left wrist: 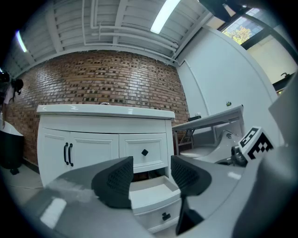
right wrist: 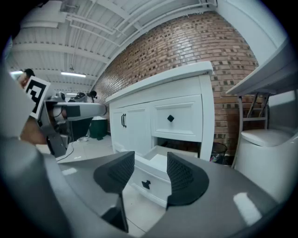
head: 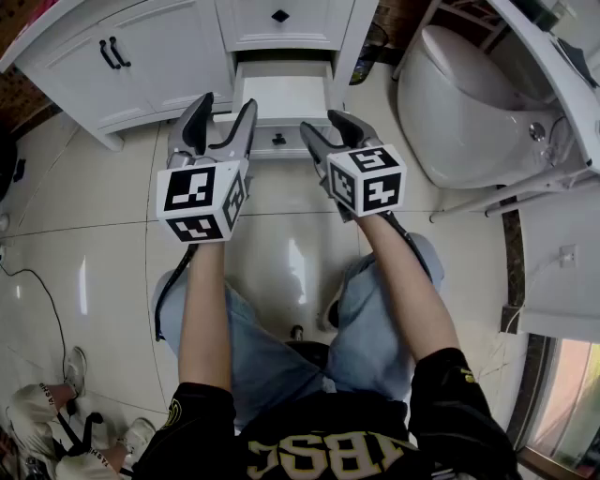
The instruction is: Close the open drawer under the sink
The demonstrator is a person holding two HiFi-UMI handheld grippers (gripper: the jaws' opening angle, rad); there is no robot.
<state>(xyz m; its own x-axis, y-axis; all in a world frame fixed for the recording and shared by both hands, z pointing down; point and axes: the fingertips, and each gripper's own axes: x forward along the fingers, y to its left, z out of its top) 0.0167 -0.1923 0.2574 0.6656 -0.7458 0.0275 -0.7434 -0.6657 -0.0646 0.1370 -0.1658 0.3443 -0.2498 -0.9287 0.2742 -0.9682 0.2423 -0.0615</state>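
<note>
Grey left gripper (head: 225,103) and right gripper (head: 322,122) hang unclenched, empty, squared up to push the pulled-out white wooden drawer (head: 281,94), upper centre.

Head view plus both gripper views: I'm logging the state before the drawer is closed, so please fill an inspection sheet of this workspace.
Surface: glossy tiled floor, no spills seen.
Job's things: lower drawer of the white vanity pulled out, inside looks bare; upper drawer closed.
Clutter: white shoes at the lower left of the head view.
Grippers: left hand-held gripper and right hand-held gripper both open, empty, short of the drawer front.
Cables: black cable on the floor at the left.
Surroundings: toilet right of the vanity; brick wall behind.
</note>
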